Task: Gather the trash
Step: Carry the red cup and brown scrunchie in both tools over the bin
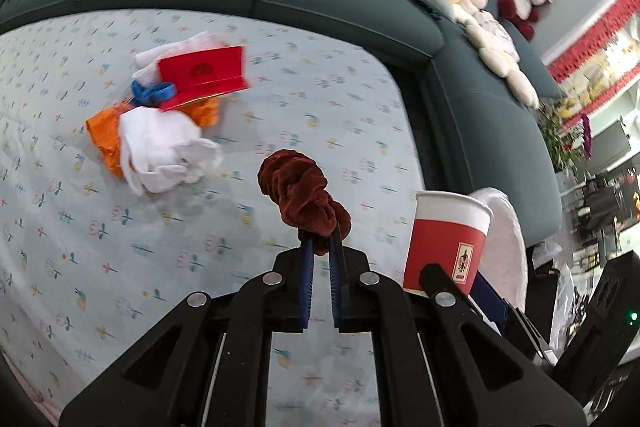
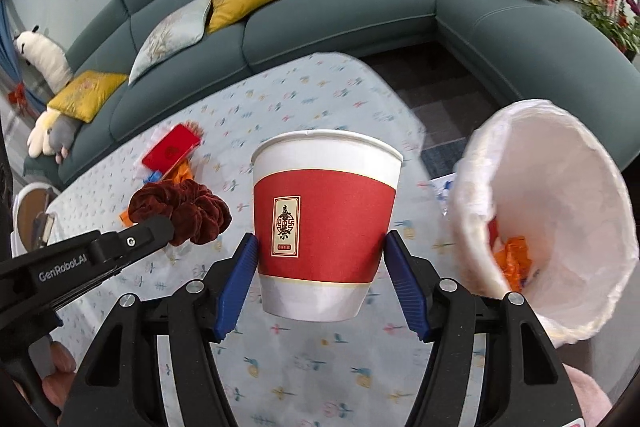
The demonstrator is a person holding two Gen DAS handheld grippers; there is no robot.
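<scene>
My left gripper (image 1: pixel 322 243) is shut on a dark red velvet scrunchie (image 1: pixel 300 195), lifted above the flowered tablecloth (image 1: pixel 200 267); from the right wrist the scrunchie (image 2: pixel 180 211) hangs at the left gripper (image 2: pixel 160 227) tip. My right gripper (image 2: pixel 322 247) is shut on a red and white paper cup (image 2: pixel 324 223), upright and held off the table; the cup (image 1: pixel 448 239) also shows at the right in the left wrist view. A white-lined trash bin (image 2: pixel 560 187) stands to the right with orange scraps inside. A pile of trash (image 1: pixel 160 115) lies on the cloth: white tissue, orange wrapper, red envelope, blue band.
A dark teal corner sofa (image 2: pixel 340 15) with yellow and grey cushions, flower pillows and plush toys wraps around the table's far side. Dark floor (image 2: pixel 440 99) lies between table and sofa. A person's fingers (image 2: pixel 56 367) hold the left gripper's handle.
</scene>
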